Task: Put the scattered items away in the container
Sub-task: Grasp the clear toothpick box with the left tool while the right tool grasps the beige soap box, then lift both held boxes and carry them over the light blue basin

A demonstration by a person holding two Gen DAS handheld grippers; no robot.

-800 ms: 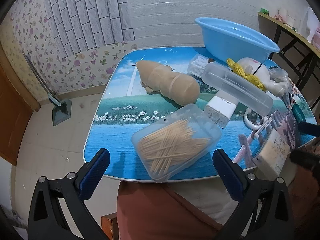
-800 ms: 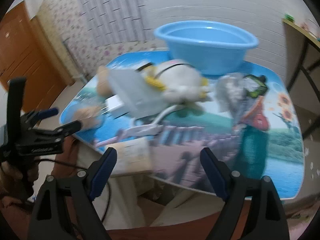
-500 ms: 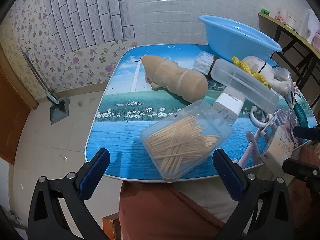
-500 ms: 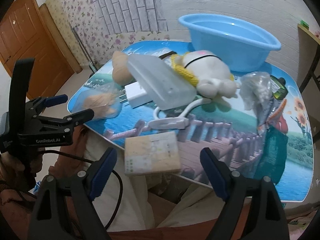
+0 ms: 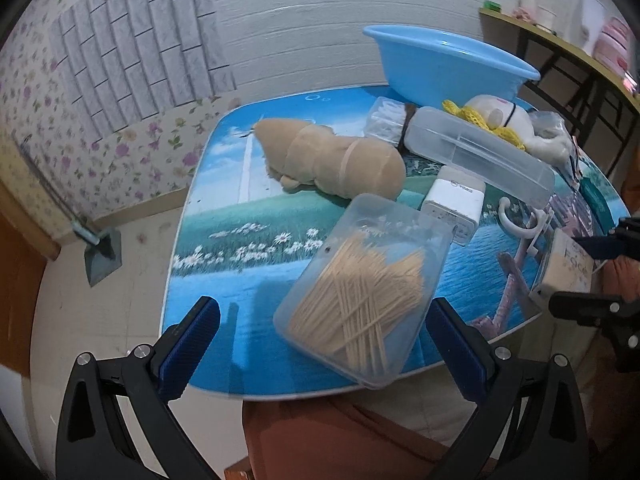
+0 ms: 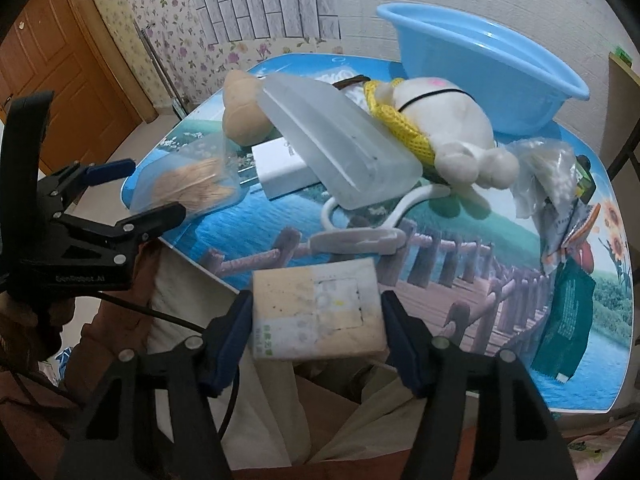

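My right gripper (image 6: 316, 336) is shut on a cream tissue pack (image 6: 318, 314) at the table's near edge; it also shows in the left wrist view (image 5: 566, 268). My left gripper (image 5: 320, 340) is open, its jaws either side of a clear toothpick box (image 5: 364, 288) without touching it. The blue basin (image 6: 480, 64) stands at the table's far side, also in the left wrist view (image 5: 444, 64). Between lie a clear long case (image 6: 336, 136), a white plush (image 6: 448, 128), a tan plush (image 5: 332, 160), a white charger (image 5: 456, 204) and a white hook (image 6: 360, 236).
Plastic bags and a green packet (image 6: 568, 320) lie at the table's right side. A cotton-swab box (image 5: 386, 122) sits by the basin. A dustpan (image 5: 102, 252) stands on the floor to the left. A shelf (image 5: 560, 44) stands at the right.
My right gripper has moved forward and closed on the tissue pack. My left gripper has shifted slightly left, staying open around the toothpick box.
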